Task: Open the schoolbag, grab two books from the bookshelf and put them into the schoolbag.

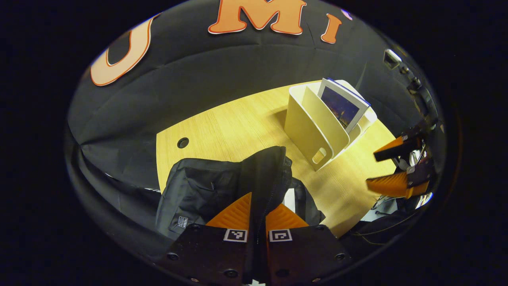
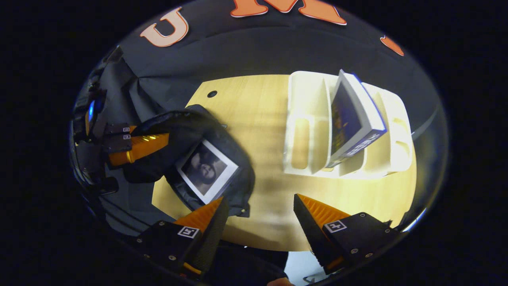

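Presently the left gripper (image 1: 258, 206) has both fingers pinched on the raised flap of the black fabric schoolbag (image 1: 206, 186), which lies open at the desk's near left corner with a white-bordered book bearing a grey photograph (image 2: 207, 170) inside it. The right gripper (image 2: 260, 208) hangs with fingers spread apart, holding nothing. A blue-covered book (image 2: 353, 119) leans in the cream slotted bookshelf (image 2: 309, 131) toward the light wooden desk's (image 2: 254, 103) far right edge; its spine lettering and the bag's small label (image 1: 182, 222) are illegible.

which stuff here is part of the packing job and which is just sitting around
Job:
schoolbag, flap pinched by left gripper
book already in the bag
book in the bookshelf
right gripper, open

Lying about:
table
its cable hole
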Motion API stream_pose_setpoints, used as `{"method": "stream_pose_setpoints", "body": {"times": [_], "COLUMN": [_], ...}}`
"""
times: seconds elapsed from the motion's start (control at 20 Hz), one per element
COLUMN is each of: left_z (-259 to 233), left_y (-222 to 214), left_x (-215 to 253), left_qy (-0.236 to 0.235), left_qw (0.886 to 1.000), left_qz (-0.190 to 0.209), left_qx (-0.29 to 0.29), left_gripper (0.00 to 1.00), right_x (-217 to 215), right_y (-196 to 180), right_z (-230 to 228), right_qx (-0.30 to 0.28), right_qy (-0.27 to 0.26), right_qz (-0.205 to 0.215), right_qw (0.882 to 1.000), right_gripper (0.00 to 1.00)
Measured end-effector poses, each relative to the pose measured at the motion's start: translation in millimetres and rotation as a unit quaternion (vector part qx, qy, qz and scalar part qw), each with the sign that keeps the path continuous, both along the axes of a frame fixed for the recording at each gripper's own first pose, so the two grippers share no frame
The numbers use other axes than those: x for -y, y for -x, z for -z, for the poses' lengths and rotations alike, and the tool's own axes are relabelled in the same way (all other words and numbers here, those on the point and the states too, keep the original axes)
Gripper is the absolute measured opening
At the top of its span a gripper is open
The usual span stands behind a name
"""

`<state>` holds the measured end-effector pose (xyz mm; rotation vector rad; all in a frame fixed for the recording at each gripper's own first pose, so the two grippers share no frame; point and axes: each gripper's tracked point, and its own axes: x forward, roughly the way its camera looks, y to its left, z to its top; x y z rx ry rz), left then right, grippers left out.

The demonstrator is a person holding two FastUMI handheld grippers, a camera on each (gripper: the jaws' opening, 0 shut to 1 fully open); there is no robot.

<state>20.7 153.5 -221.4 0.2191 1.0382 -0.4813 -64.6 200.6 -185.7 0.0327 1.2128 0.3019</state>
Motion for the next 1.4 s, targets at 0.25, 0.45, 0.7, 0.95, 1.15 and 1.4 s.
{"method": "stream_pose_setpoints", "body": {"times": [0.25,0.45,0.7,0.95,1.15,1.4], "left_z": [8.4,12.2,16.4,26.0,31.3,35.1], "left_y": [3.3,3.9,7.9,6.3,6.9,6.9], "left_x": [4.4,7.4,9.9,12.8,13.7,17.7], "left_qy": [0.004,0.001,0.005,0.002,-0.003,-0.008], "left_qw": [1.0,0.999,0.996,0.993,0.989,0.986], "left_qz": [-0.025,-0.043,-0.078,-0.111,-0.137,-0.151], "left_qx": [-0.013,-0.021,-0.035,-0.047,-0.06,-0.07], "left_gripper": [0.06,0.06,0.06,0.06,0.06,0.06], "right_x": [69.6,85.7,96.4,110.7,101.4,102.7], "right_y": [-45.0,-68.4,-105.8,-152.3,-166.5,-179.4], "right_z": [-25.9,-34.2,-26.2,-2.6,26.2,51.6], "right_qx": [0.034,0.02,0.001,-0.022,-0.06,-0.087], "right_qy": [0.056,0.044,0.036,0.047,0.032,0.044], "right_qz": [0.03,0.02,0.003,-0.014,-0.031,-0.047], "right_qw": [0.997,0.999,0.999,0.999,0.997,0.994], "right_gripper": [0.98,0.98,0.98,0.98,0.98,0.98]}}
